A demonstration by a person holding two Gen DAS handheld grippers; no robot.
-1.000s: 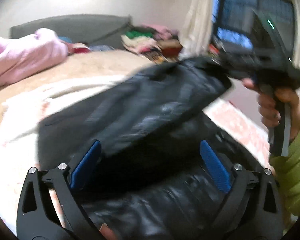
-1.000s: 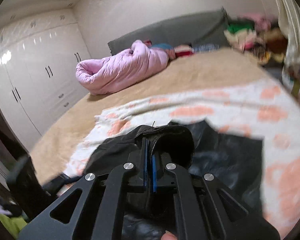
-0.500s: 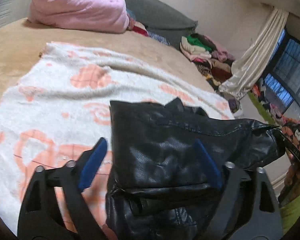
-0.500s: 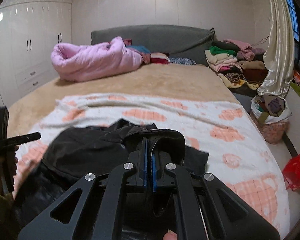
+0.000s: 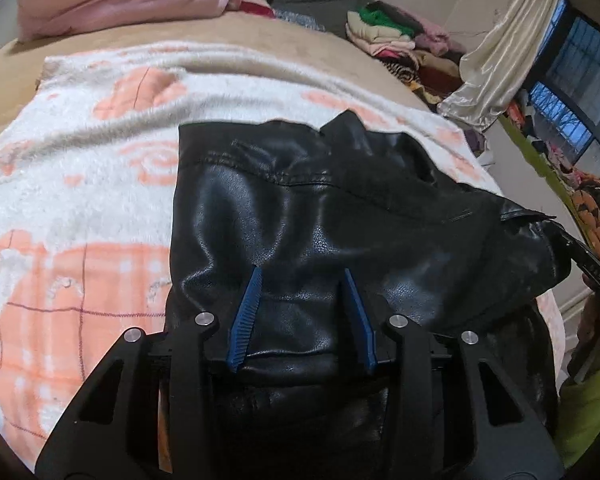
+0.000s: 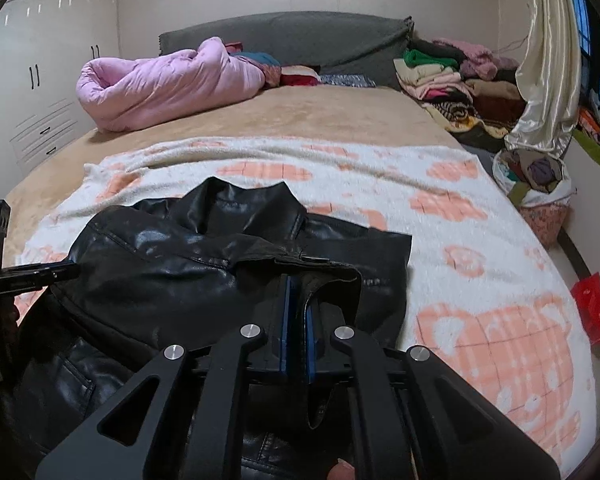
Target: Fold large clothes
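Right gripper (image 6: 296, 300) is clamped tight on a fold of the black leather jacket (image 6: 204, 256) — you can see a flap of the hem or cuff pinched between the blue pads (image 6: 286, 320), the loose edge curling up and over the right-hand pad. That grip looks like the anchor: it holds one end of the folded-over panel so the leather, which is stiff and slick, doesn't spring back open.

Over on the other side, the left gripper (image 5: 302, 280) sits low over the same jacket (image 5: 340, 208), jaws at a narrow, half-way gap and just been closing. Leather bulges up between the blue fingers (image 5: 248, 308), but whether the pads actually bite yet, I can't tell; it reads as closing in on a pinch, not a finished one.

The jacket lies on the white-and-peach patterned blanket (image 5: 80, 200) spread across the near part of the bed (image 6: 300, 116), doubled over on itself, its collar at the far edge. From the left claw it stretches ahead and off to the right, toward the right claw's hold; from the right claw it spreads ahead and to the left.
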